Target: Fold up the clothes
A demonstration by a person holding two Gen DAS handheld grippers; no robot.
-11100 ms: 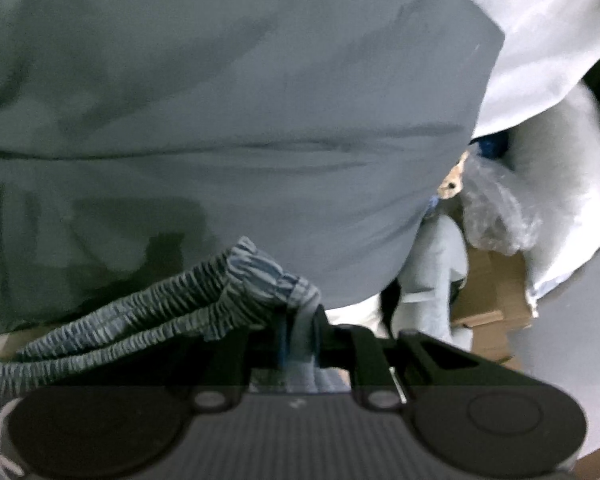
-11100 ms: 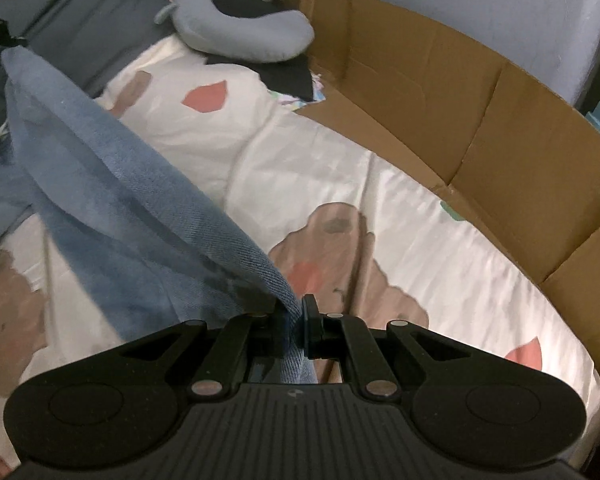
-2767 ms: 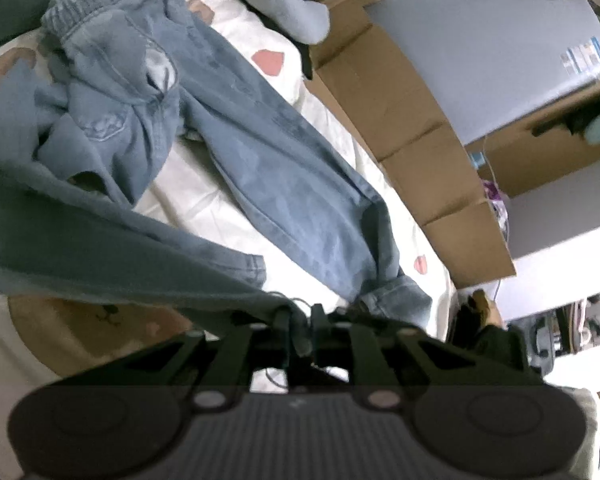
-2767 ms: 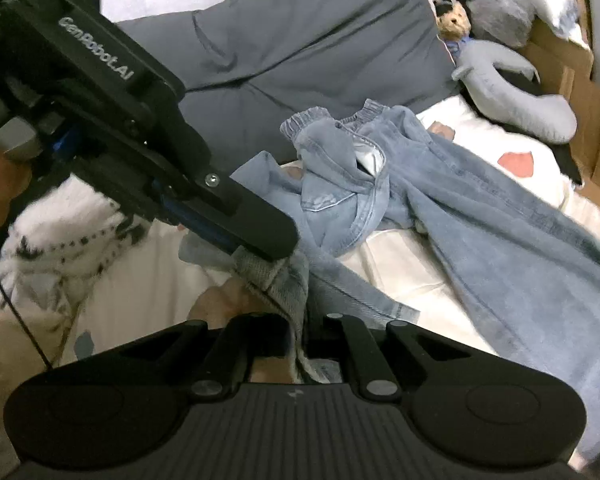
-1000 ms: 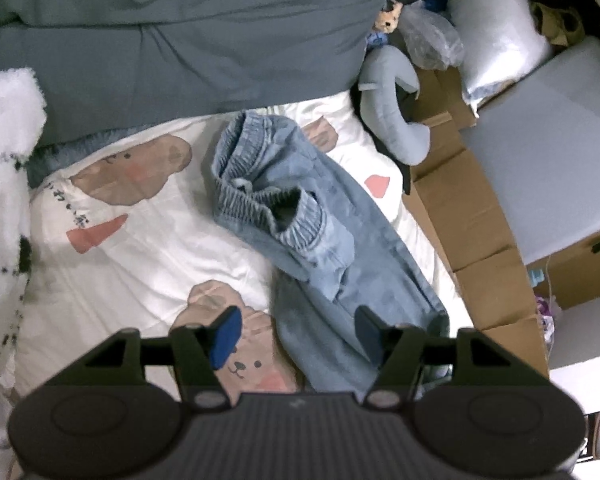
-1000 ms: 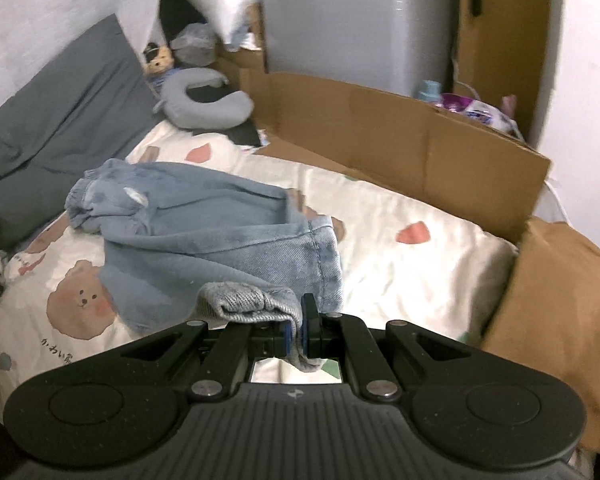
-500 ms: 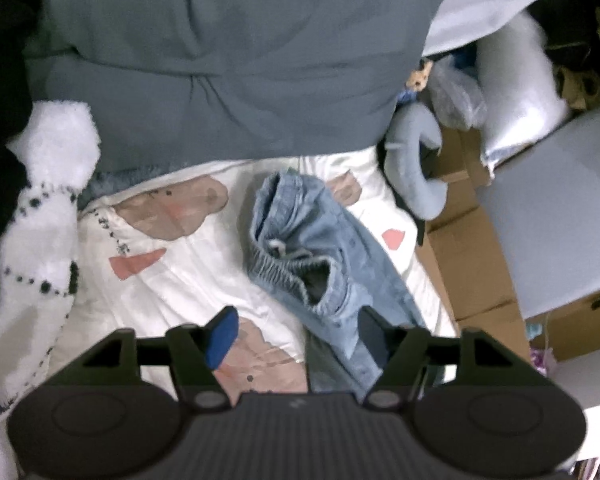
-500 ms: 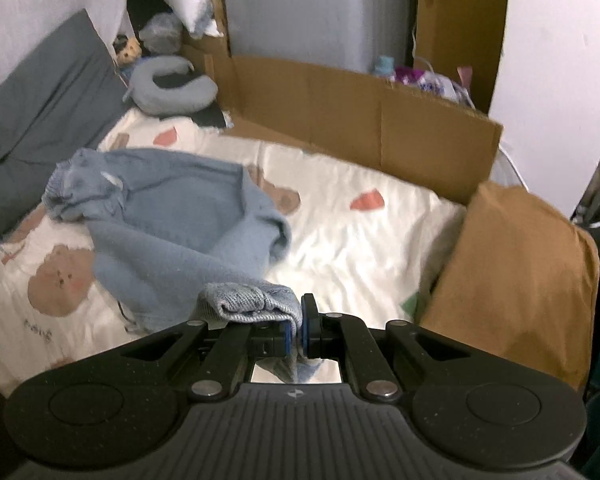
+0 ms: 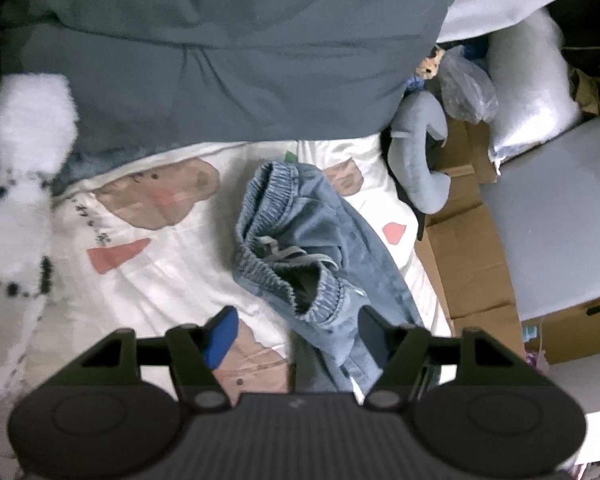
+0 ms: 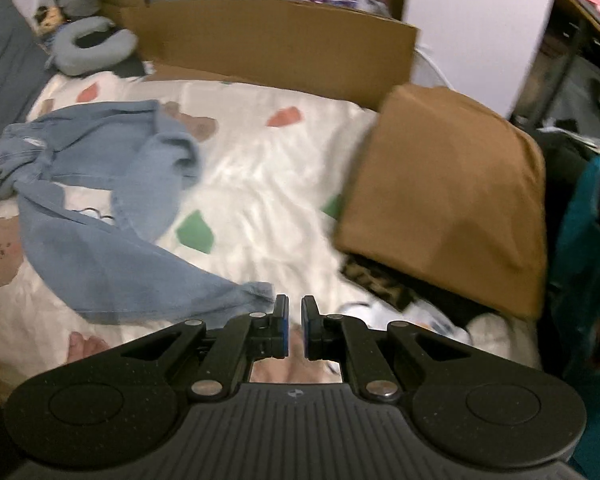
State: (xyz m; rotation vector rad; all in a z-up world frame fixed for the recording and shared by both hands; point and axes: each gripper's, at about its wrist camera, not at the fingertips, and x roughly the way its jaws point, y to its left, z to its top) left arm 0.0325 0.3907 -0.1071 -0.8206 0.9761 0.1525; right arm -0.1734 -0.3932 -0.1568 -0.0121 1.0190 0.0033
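Jeans [image 9: 324, 240] crumpled, legs cut off | L gripper [image 9: 294, 330] wide, empty | R gripper [image 10: 291, 322] opening, empty

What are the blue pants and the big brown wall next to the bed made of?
The blue pants look like soft denim: faded blue woven cloth with stitched seams and a gathered stretchy waistband, matte, not shiny. The brown wall looks like plain cardboard: flat tan sheets with fold creases and raw cut edges, dull finish. The right wrist view is a little blurred, so finer texture cannot be seen.
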